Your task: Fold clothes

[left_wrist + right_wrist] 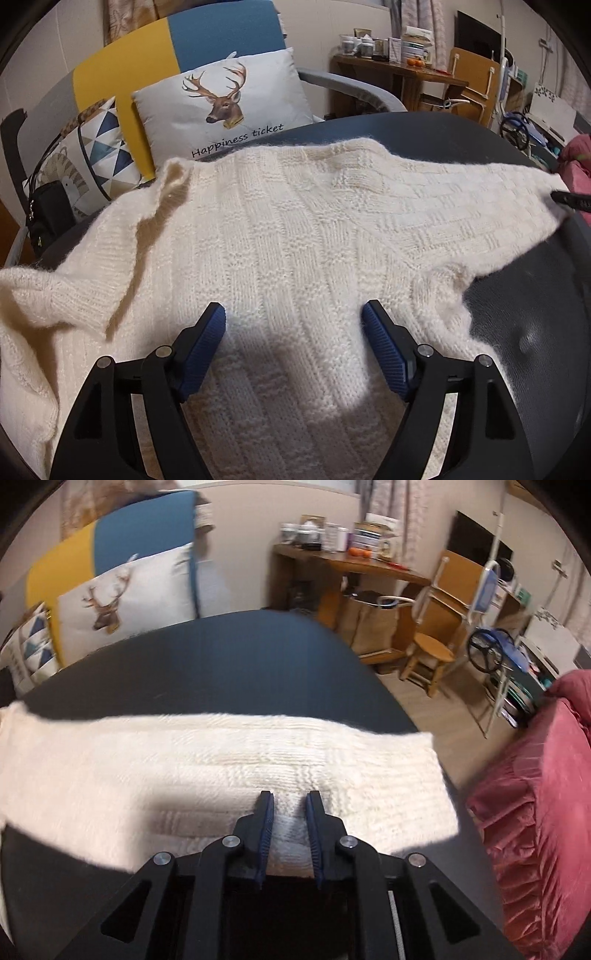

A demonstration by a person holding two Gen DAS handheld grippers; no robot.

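The cream knitted sweater [280,236] lies spread across my dark round table [517,295], its body filling the middle and one sleeve [221,768] stretching out toward three o'clock in my left view. At about nine o'clock its other edge is rumpled and folded back on itself.

My left tongs [293,325] hover at six o'clock over the sweater's body, blue pads [205,354] spread wide with nothing pressed between them, only knit lying beneath.

My right tongs [290,801] sit at six o'clock in their own view, jaws drawn close together with a narrow strip of the sleeve showing in the gap. The picture is smeared, so I cannot tell whether the pads actually pinch the wool. In the left view their black tip shows at three o'clock, at the sleeve's far end.

Beyond the table, at eleven o'clock, a deer cushion [225,99] reading "Happiness ticket" leans against a yellow and blue chair back [155,51]. At one o'clock stands a cluttered wooden desk [391,70]. A pink ruffled cover [535,801] fills four o'clock in the right view.
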